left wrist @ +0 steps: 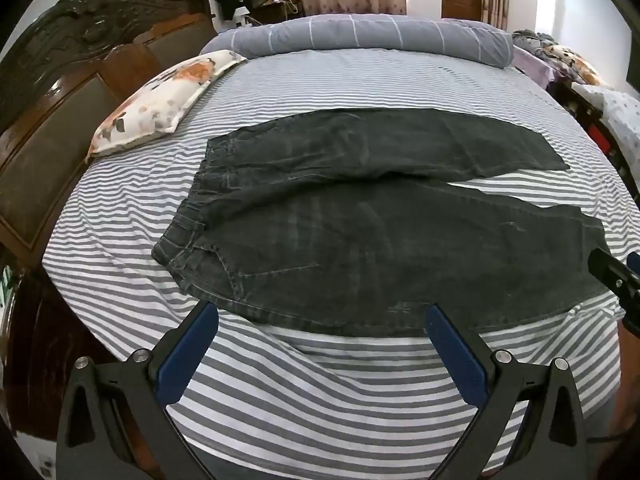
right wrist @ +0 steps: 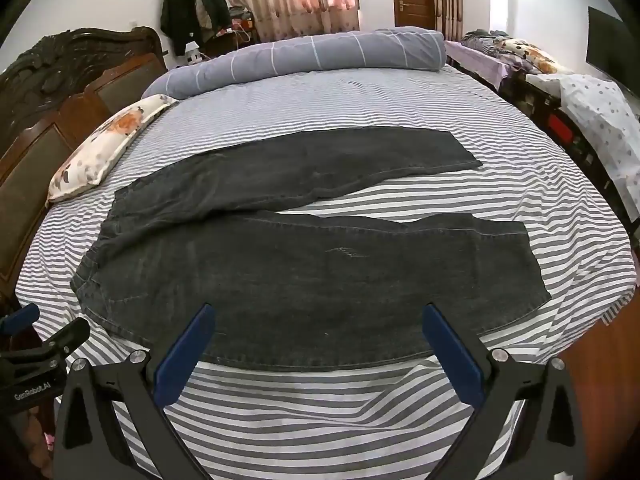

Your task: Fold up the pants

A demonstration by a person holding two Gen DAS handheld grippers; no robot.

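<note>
The right tool (left wrist: pixel 616 280) is cut off by the left view's edge.

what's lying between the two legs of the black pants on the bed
Nothing but bare striped sheet: a wedge of it shows between the two legs of the pants, widening toward the cuffs. The right wrist view shows it best.

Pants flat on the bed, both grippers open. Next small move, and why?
Probably lower both grippers onto the near leg's front edge. The pants lie spread flat on the striped sheet, legs apart and unfolded. The left gripper and right gripper both stand wide open and hold nothing, just above that edge.
</note>
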